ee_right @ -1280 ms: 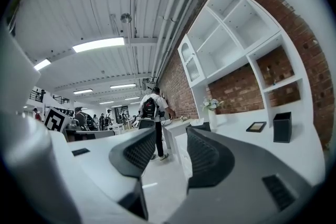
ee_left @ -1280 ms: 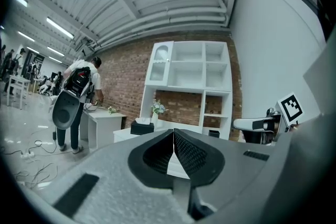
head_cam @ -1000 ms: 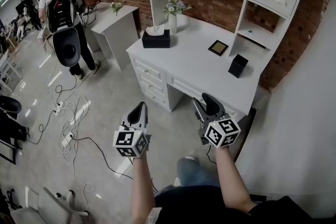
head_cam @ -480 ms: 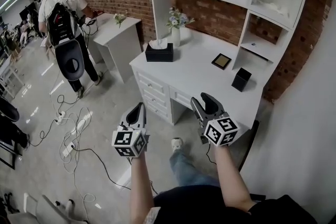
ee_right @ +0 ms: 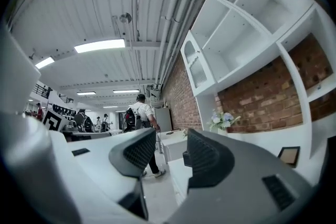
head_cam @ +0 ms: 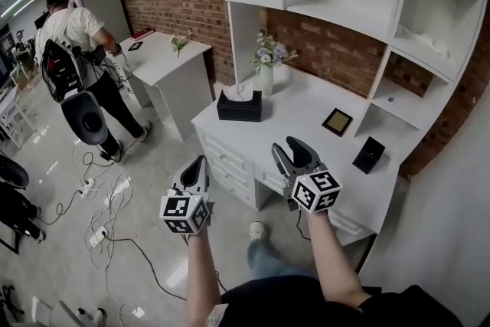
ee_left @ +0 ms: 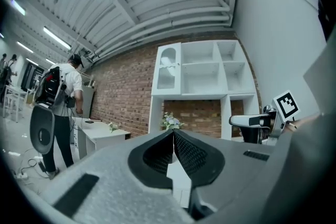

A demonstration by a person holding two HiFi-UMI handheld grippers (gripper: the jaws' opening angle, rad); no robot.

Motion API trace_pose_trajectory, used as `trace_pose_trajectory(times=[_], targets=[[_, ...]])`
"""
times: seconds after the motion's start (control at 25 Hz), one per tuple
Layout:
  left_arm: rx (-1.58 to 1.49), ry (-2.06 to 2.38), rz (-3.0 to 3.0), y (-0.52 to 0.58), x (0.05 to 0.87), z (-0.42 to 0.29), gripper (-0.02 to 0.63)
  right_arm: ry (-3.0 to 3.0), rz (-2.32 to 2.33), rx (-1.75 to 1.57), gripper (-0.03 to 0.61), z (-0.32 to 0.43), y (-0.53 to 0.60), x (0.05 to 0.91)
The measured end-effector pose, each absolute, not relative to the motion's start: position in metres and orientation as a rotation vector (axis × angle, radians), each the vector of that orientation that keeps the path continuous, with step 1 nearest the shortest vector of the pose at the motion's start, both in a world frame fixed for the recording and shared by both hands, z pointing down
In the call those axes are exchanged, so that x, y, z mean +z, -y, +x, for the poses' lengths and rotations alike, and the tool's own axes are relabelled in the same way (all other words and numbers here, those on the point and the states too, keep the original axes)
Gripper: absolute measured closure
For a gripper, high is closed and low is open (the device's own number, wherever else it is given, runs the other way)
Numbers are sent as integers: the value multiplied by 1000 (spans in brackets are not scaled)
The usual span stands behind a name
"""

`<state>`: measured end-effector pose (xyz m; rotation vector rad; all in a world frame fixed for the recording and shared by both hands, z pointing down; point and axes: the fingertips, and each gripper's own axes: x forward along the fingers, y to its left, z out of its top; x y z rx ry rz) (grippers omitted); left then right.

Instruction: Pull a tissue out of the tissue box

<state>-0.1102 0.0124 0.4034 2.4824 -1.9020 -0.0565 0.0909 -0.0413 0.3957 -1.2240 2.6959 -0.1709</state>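
A black tissue box [head_cam: 239, 106] with a white tissue sticking out of its top stands at the left end of the white desk [head_cam: 306, 134], beside a vase of flowers [head_cam: 267, 63]. My left gripper [head_cam: 200, 164] is held over the floor in front of the desk, jaws shut with nothing between them. Its own view shows the tips touching [ee_left: 172, 132]. My right gripper [head_cam: 289, 151] hovers over the desk's front edge, open and empty. Both are well short of the box. In the right gripper view [ee_right: 170, 140] a corner of the box [ee_right: 185, 158] peeks between the jaws.
On the desk lie a small framed picture [head_cam: 337, 121] and a black cube-shaped holder [head_cam: 369, 155]. White shelving [head_cam: 360, 4] rises above it against a brick wall. A second white table [head_cam: 164, 61] stands to the left, where a person with a backpack [head_cam: 69, 61] works. Cables [head_cam: 107, 203] litter the floor.
The view has moved closer to the desk and shifted right. Both grippers have advanced with it, the right one now over the desk's front edge. The person at the left has moved farther off.
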Motion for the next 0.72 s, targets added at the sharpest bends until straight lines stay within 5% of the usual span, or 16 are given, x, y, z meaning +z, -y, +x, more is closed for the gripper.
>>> trace_pose_trajectory(times=[0.72], targets=[[94,1836,2379,265,455,-179,603,-2830,-1237,-399,411,1,326,460]])
